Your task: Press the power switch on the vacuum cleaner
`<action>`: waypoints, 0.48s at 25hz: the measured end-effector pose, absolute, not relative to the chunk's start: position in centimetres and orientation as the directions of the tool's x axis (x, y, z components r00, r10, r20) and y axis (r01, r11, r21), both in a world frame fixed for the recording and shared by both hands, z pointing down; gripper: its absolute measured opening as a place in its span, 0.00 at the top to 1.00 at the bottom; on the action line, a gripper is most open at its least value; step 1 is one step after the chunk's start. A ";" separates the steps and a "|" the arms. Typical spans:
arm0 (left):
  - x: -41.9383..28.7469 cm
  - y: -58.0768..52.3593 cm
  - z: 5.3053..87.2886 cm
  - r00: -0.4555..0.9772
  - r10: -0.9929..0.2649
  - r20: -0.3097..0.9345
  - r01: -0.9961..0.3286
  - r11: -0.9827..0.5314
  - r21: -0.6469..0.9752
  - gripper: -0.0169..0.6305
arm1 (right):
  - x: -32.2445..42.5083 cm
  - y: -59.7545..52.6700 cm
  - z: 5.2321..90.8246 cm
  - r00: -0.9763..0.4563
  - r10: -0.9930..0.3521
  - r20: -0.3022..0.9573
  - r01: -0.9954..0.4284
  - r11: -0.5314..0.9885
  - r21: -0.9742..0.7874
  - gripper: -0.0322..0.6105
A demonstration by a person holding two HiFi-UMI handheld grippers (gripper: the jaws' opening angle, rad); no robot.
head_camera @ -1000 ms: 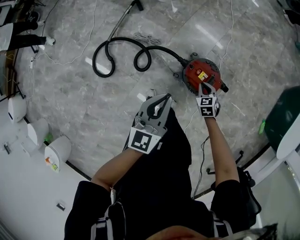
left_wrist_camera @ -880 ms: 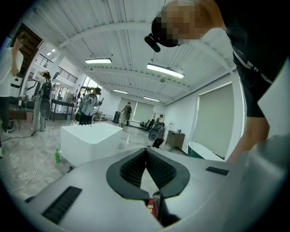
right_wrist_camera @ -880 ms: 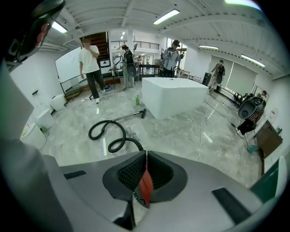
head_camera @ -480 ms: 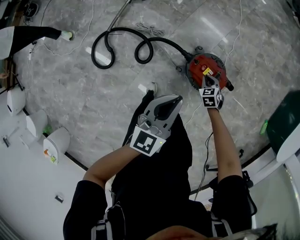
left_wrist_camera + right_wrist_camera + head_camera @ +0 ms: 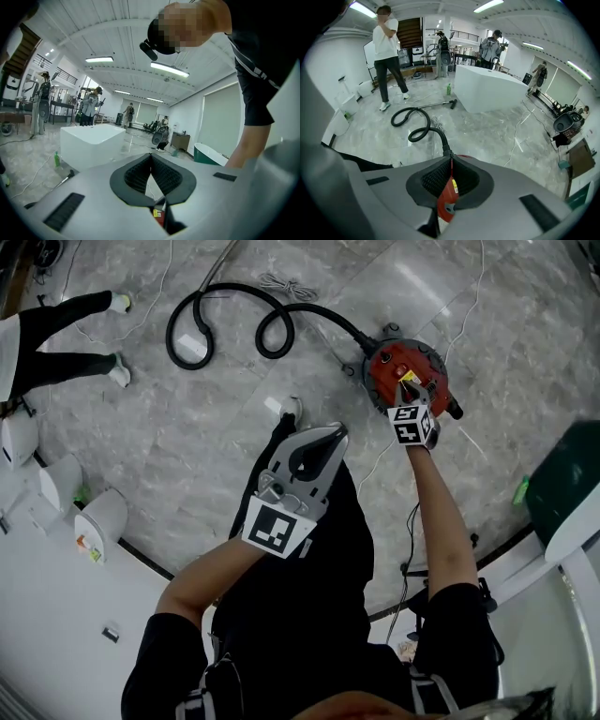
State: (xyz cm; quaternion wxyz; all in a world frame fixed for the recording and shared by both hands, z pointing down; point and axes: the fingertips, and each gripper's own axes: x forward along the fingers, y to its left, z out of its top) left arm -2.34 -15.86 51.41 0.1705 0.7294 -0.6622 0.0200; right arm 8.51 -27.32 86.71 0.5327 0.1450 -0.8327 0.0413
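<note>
Right gripper (image 5: pixel 409 388) over red vacuum cleaner (image 5: pixel 382 369)
Round red body, yellow label, coiled black hose (image 5: pixel 223 307), beneath its pressed-together jaws; left gripper (image 5: pixel 335 433), also closed, well apart.

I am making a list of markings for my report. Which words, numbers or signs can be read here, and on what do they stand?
No text can be read here.
Yellow label on the red vacuum cleaner: print too small and blurred to read.
Cubes on the left gripper and the right gripper: black-and-white square patterns, no letters.
</note>
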 end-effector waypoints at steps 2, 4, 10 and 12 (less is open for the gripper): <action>-1.8 -16.3 51.8 0.132 -0.960 0.248 -0.971 -0.074 0.229 0.94 | 8.6 -27.7 87.7 -0.380 -0.201 0.903 -0.287 0.953 0.091 0.92; -1.4 -16.6 52.2 0.144 -0.959 0.244 -0.969 -0.086 0.233 0.94 | 8.8 -28.1 88.6 -0.370 -0.202 0.907 -0.295 0.951 0.091 0.92; -1.5 -16.7 53.4 0.143 -0.958 0.250 -0.968 -0.082 0.238 0.94 | 8.9 -28.4 91.3 -0.350 -0.189 0.917 -0.304 0.949 0.080 0.92; -1.8 -16.9 53.7 0.139 -0.959 0.247 -0.968 -0.079 0.239 0.94 | 9.1 -28.5 92.4 -0.339 -0.183 0.923 -0.312 0.947 0.073 0.92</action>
